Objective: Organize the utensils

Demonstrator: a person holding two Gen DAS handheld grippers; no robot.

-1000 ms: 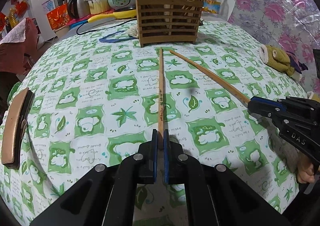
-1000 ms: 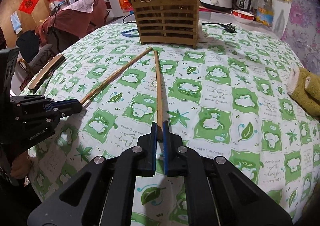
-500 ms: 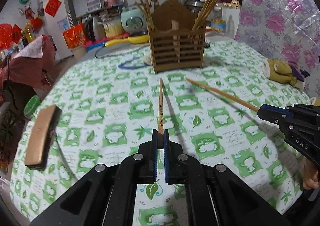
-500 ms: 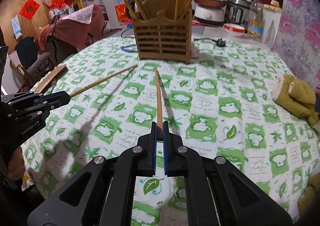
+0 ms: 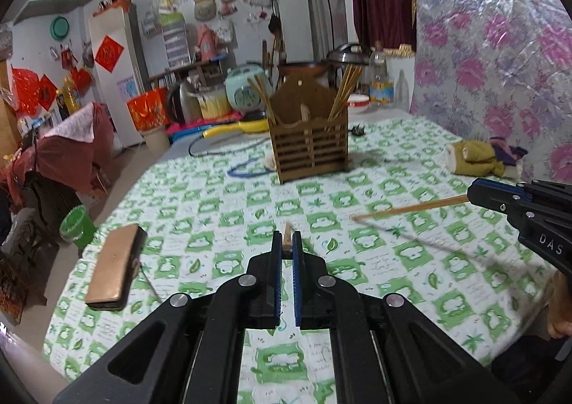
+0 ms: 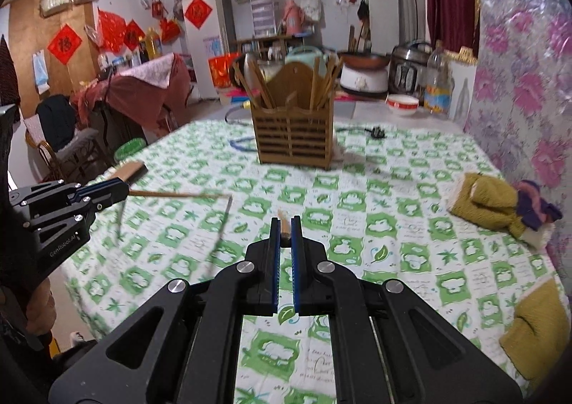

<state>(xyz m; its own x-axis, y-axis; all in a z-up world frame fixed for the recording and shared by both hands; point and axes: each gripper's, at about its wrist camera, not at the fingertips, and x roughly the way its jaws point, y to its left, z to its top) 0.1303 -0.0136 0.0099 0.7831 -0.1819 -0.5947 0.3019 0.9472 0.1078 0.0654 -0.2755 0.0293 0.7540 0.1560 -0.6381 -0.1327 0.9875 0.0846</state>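
The left wrist view shows a brown flat case (image 5: 114, 266) lying on the near left of the tablecloth (image 5: 214, 196); in the right wrist view only its far end is seen behind the other gripper. The right wrist view shows a white and red bowl (image 6: 402, 104) beyond the table, and a yellow-green stuffed toy (image 6: 497, 205) at the right edge. The left gripper (image 5: 285, 246) is closed on one chopstick (image 5: 287, 233); from its own camera only a short tip is visible between the blue pads, because the stick points almost straight away from the lens. In the right wrist view this same stick (image 6: 178, 194) runs nearly level from the left gripper (image 6: 121, 189) toward the right, above the cloth, and its far end is blurred. The right gripper (image 6: 284, 230) is also closed on a second chopstick (image 6: 283, 221), again strongly shortened in its own view. In the left wrist view that stick (image 5: 407, 208) runs from the right gripper (image 5: 472, 195) to the left, slightly downward, above the table. The wooden holder (image 5: 309, 150) stands upright at the far middle of the table, with several chopsticks leaning in its left and right compartments. How many are inside is hard to count.
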